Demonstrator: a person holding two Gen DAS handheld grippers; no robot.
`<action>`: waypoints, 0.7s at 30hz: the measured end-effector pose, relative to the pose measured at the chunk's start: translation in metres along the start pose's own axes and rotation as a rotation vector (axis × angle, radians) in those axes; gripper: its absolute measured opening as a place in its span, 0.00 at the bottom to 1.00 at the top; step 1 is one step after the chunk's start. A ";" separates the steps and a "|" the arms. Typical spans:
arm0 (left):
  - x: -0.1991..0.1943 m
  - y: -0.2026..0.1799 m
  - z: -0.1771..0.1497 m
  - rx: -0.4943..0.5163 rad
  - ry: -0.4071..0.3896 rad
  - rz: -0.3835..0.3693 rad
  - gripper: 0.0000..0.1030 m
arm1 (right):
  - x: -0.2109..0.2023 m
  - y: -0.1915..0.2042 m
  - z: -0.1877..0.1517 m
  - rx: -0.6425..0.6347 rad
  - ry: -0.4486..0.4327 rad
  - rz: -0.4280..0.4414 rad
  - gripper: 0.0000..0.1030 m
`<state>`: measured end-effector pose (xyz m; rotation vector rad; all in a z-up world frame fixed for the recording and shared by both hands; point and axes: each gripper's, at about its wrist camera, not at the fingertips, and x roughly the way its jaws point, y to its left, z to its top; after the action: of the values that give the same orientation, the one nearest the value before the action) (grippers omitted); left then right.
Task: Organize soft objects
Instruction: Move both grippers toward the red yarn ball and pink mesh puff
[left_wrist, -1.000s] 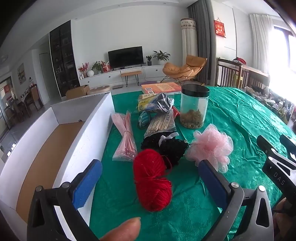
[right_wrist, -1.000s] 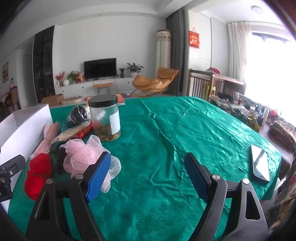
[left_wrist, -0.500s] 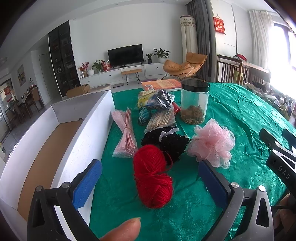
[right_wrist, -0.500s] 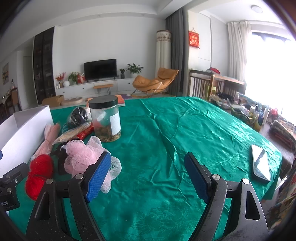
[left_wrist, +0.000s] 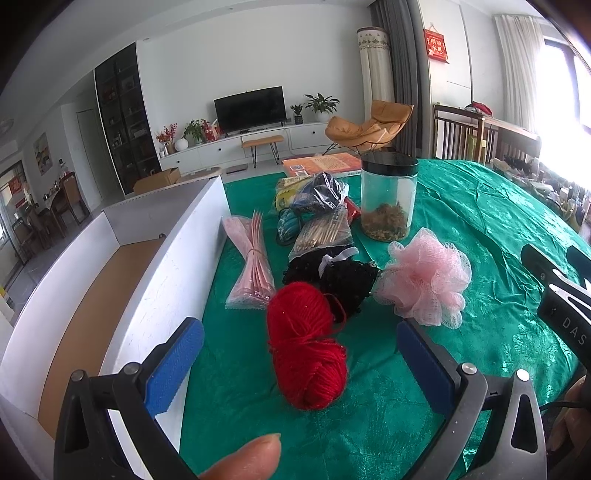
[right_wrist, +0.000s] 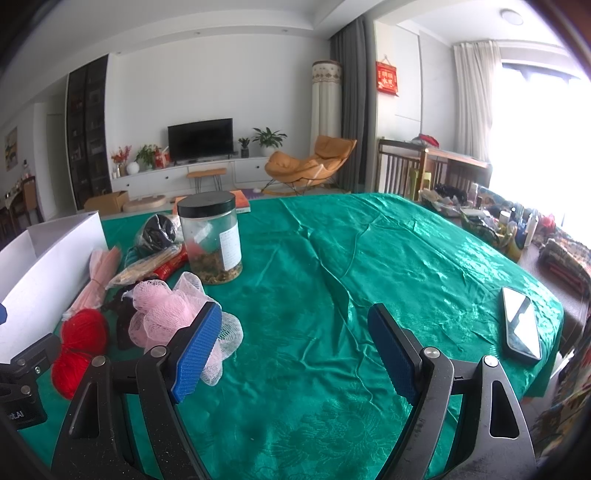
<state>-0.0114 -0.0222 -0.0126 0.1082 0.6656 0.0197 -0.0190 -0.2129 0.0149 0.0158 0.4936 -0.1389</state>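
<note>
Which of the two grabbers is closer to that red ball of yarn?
Left. The left gripper is open with the red yarn lying between its fingers. The right gripper is open over bare green tablecloth, with the yarn off to its left past the pink mesh pouf.

Both grippers' fingers (left_wrist: 173, 363) apparently wide apart.

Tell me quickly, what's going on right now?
Both tools open, empty: left tool, right tool. Red yarn ball lies between left tool's fingers, ungripped. White box alongside; nothing in the way.
</note>
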 end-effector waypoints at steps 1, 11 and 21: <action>0.000 0.000 0.000 0.000 0.001 0.000 1.00 | 0.000 0.000 0.000 0.000 0.000 0.000 0.81; 0.001 -0.002 -0.002 0.003 0.004 0.000 1.00 | 0.000 -0.001 0.000 0.002 0.000 0.001 0.81; 0.005 -0.004 -0.005 0.008 0.017 -0.001 1.00 | 0.000 -0.001 0.000 0.004 0.000 0.002 0.81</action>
<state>-0.0107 -0.0255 -0.0197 0.1156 0.6831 0.0172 -0.0193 -0.2139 0.0150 0.0200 0.4933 -0.1380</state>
